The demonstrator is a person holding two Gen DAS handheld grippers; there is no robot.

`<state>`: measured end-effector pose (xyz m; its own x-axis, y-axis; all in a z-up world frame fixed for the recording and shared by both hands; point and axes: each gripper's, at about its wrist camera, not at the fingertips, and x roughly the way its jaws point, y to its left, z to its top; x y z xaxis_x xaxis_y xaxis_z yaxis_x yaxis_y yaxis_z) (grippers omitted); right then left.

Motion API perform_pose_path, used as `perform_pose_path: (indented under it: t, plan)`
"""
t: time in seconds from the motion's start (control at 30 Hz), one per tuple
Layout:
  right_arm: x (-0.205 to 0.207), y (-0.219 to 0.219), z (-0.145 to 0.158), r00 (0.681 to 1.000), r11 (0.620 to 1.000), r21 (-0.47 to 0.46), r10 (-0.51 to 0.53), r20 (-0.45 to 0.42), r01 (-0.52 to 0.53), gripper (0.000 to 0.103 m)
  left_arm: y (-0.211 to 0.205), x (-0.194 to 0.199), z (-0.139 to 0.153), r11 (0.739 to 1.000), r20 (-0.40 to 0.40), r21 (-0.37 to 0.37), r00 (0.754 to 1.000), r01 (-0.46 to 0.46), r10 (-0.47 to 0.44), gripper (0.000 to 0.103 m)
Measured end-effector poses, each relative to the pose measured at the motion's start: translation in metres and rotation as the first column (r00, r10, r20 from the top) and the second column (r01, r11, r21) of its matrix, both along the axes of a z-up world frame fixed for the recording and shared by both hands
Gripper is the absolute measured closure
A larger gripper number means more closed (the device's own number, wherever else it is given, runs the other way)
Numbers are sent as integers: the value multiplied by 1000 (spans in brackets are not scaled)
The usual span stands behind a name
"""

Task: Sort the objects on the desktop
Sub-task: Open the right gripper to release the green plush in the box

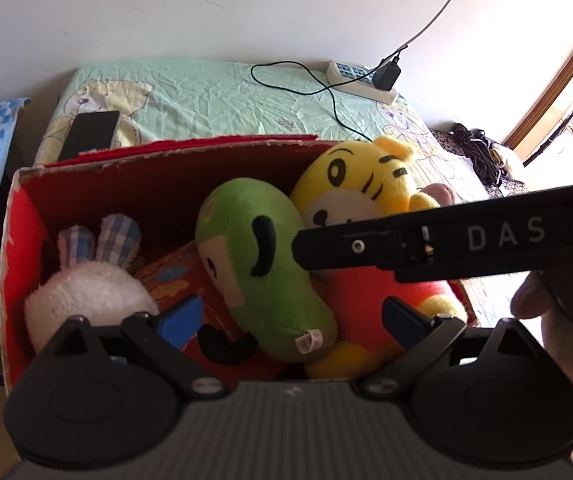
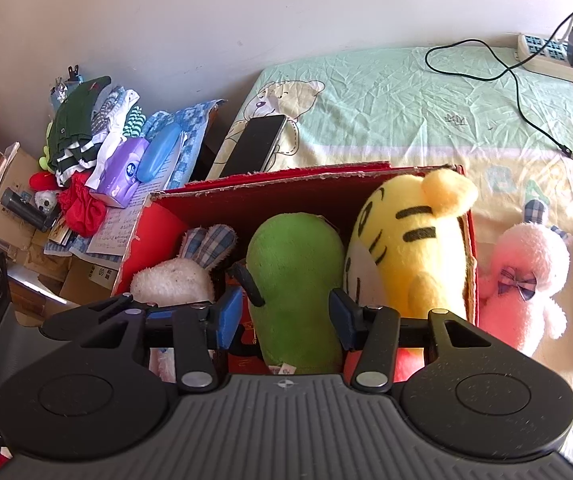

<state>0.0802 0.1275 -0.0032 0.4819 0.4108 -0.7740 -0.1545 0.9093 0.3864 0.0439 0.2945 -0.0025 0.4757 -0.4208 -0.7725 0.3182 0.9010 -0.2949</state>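
A red cardboard box [image 1: 206, 148] [image 2: 306, 178] stands on a bed and holds several plush toys. A green plush [image 1: 270, 280] [image 2: 298, 272] lies in its middle. A yellow tiger plush [image 1: 366, 184] [image 2: 414, 240] is to its right and a white rabbit plush [image 1: 86, 292] [image 2: 174, 280] to its left. My right gripper [image 2: 284, 316] has its blue fingertips pressed on both sides of the green plush. Its black finger [image 1: 366, 246] reaches in from the right in the left wrist view. My left gripper [image 1: 292, 316] hovers open above the box, holding nothing.
A pink plush [image 2: 526, 276] lies on the bed sheet [image 2: 386, 112] right of the box, another at the frame edge. Behind the box lie a black phone [image 1: 90, 134] [image 2: 254, 146], a power strip [image 1: 362, 82] [image 2: 554, 58] and its cable. Clothes and tissues [image 2: 120, 172] pile up at the left.
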Motion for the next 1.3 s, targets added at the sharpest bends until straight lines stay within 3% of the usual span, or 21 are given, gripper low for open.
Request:
perform_pose_path:
  t: [0.17, 0.47, 0.83, 1.3]
  plan:
    - [-10, -3, 0, 999, 1000, -2, -29, 18, 29, 51, -6, -4, -3, 998, 5, 58, 1000, -22, 22, 6]
    - [-25, -12, -8, 995, 996, 10, -93, 18, 93, 52, -9, -9, -7, 994, -5, 95, 999, -46, 47, 6]
    - [-51, -18, -10, 977, 977, 94, -199, 81, 191, 52, -13, -17, -1, 984, 27, 148, 995, -103, 100, 5]
    - [-79, -7, -17, 963, 977, 97, -203, 174, 188, 56, -14, -38, -3, 965, 58, 226, 990, -135, 125, 4]
